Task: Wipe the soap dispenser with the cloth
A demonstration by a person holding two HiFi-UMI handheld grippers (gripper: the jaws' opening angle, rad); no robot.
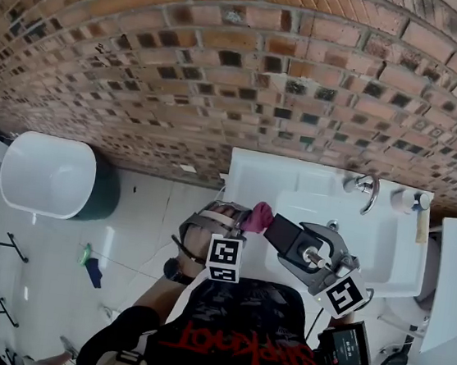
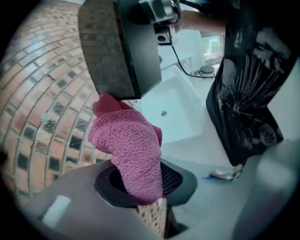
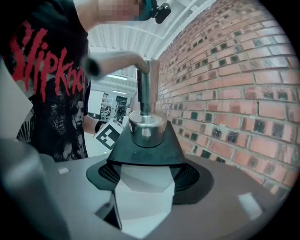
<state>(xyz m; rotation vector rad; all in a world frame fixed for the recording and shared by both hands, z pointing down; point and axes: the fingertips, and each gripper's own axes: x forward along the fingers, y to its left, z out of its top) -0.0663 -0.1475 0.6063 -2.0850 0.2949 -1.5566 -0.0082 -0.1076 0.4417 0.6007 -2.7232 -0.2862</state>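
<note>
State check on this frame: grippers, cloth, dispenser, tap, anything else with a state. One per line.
left gripper: shut on the cloth
cloth: bunched, tip up by the soap dispenser, contact unclear
right gripper: shut on the soap dispenser
soap dispenser: held tilted above the sink, near its front edge
faucet: no water seen running
bottle: upright at the sink's back right corner

White washbasin (image 1: 251, 170) carries a faucet (image 1: 366, 189) and, seemingly, a bottle (image 1: 415, 201).
</note>
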